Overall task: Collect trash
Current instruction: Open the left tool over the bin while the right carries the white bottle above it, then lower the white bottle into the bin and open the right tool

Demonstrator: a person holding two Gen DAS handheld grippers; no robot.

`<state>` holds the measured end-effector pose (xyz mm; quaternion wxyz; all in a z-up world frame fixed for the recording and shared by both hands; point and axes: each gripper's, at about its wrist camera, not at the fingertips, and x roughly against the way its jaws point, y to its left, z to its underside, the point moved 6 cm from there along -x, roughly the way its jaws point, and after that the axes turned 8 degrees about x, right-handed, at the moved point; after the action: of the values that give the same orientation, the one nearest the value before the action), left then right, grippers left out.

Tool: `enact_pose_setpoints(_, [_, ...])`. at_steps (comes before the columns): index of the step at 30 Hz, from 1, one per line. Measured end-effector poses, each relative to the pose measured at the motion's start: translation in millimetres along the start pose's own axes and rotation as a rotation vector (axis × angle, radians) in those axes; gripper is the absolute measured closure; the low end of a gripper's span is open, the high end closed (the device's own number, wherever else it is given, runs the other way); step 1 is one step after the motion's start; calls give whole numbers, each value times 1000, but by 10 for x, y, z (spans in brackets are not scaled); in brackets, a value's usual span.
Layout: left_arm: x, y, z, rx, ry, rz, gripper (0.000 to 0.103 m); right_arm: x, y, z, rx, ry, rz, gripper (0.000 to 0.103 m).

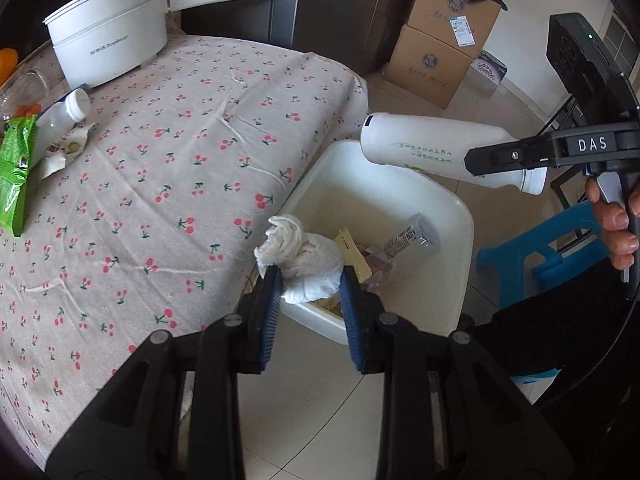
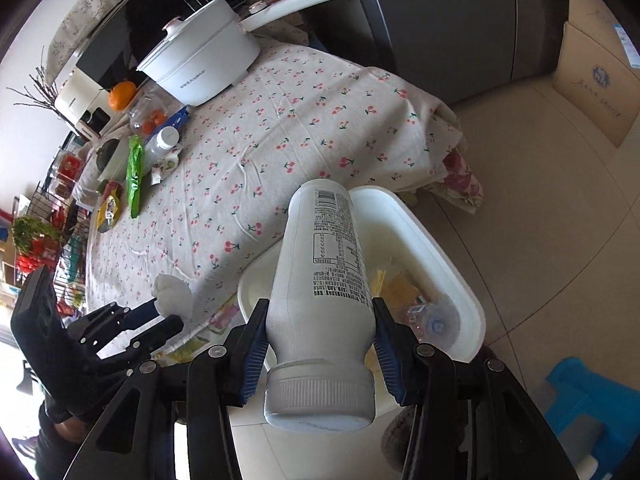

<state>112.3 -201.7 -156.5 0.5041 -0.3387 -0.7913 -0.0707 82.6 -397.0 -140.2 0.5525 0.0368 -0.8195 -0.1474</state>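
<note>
My left gripper (image 1: 308, 280) is shut on a crumpled white tissue (image 1: 304, 256) and holds it over the near edge of the white trash bin (image 1: 460, 248), beside the table. My right gripper (image 2: 320, 320) is shut on a large white plastic bottle (image 2: 324, 280), cap toward the camera, held over the bin (image 2: 460, 280). The bottle (image 1: 440, 152) and right gripper (image 1: 520, 156) also show in the left wrist view above the bin. The bin holds a small clear bottle (image 1: 412, 240) and yellow wrappers (image 1: 352, 252). The left gripper (image 2: 160, 316) with the tissue (image 2: 172, 292) shows in the right wrist view.
A table with cherry-print cloth (image 1: 180, 160) carries a white pot (image 1: 108, 40), a small clear bottle (image 1: 60, 120), a green wrapper (image 1: 12, 172) and a crumpled wrapper (image 1: 68, 148). Cardboard boxes (image 1: 440, 48) stand by a fridge (image 1: 340, 8). A blue stool (image 1: 532, 256) stands right of the bin.
</note>
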Motion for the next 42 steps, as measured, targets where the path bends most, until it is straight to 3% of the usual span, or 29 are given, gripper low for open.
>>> enact_pose_setpoints(9, [-274, -179, 13, -51, 21, -8, 65, -68, -207, 121, -24, 24, 44, 53])
enact_pose_setpoints(13, [-222, -129, 4, -48, 7, -38, 40, -96, -229, 142, -27, 35, 48, 53])
enact_pose_setpoints(17, [-103, -11, -28, -17, -14, -66, 27, -129, -215, 147, -21, 46, 57, 53])
enact_pose_setpoints(23, [90, 267, -8, 47, -33, -114, 25, -283, -120, 188, 22, 90, 81, 53])
enact_pose_setpoints(33, [411, 582, 76, 76, -84, -198, 19, -784, 65, 281, 75, 242, 105, 53])
enact_pose_setpoints(40, [529, 708, 157, 64, -96, -252, 16, -893, 178, 286, 76, 268, 87, 52])
enact_pose_setpoints(42, [561, 744, 183, 69, -98, -260, 15, -854, 191, 248, 57, 252, 72, 47])
